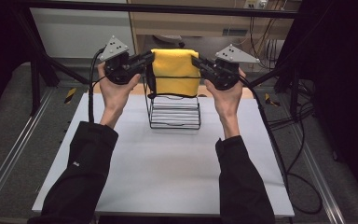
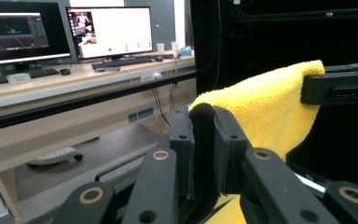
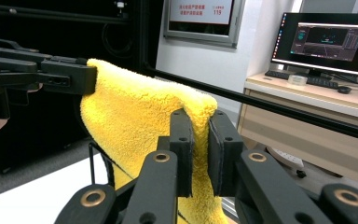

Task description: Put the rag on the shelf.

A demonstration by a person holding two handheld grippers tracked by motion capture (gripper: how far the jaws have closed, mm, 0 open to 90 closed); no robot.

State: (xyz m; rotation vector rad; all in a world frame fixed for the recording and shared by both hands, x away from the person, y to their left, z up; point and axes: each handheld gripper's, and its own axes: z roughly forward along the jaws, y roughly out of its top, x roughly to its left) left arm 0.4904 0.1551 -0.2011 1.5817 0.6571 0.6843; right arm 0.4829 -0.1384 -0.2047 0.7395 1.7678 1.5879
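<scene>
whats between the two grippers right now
A folded yellow towel spans the gap in the high view, the left gripper pinching one top corner and the right gripper the other, above a black wire rack.

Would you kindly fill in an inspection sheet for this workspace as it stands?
Surface: white table, bare apart from the rack.
Job's things: yellow towel folded over the black wire rack, held by its upper corners.
Clutter: nothing seen.
Grippers: left gripper and right gripper each shut on a towel corner.
Cables: black cables trail from both grippers; more lie on the floor at right.
Surroundings: black frame; desks with monitors behind.
</scene>
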